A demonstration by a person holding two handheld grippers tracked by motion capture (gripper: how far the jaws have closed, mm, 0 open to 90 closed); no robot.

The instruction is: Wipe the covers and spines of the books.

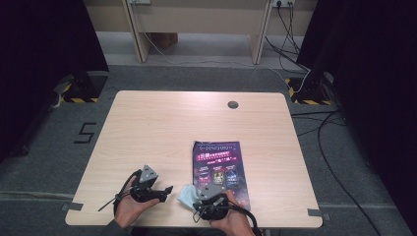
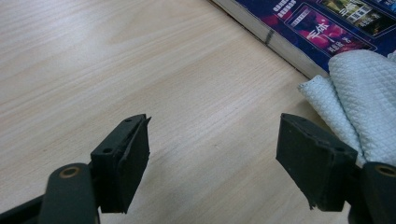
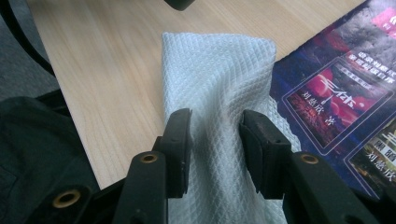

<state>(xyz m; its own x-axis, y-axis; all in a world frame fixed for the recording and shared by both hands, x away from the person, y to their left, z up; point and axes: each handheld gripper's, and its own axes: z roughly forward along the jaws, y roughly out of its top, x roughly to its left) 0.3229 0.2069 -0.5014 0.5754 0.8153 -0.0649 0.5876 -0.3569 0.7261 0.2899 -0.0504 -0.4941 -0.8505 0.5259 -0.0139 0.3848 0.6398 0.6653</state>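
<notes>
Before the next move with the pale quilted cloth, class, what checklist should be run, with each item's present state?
1. Pale blue quilted cloth sits between the right gripper jaws: ok.
2. Pads pressing firmly on the cloth: cannot tell; the fabric bunches between them, and the jaws are partly closed.
3. Left gripper open and holding nothing, above the bare light wooden table: ok.
4. Cloth lying fully flat: not ok; it is folded and partly overlaps the dark purple glossy book.
5. Book lying flat on the table: ok.
6. Cloth free of the left gripper: cannot tell; it lies close beside one jaw.
</notes>
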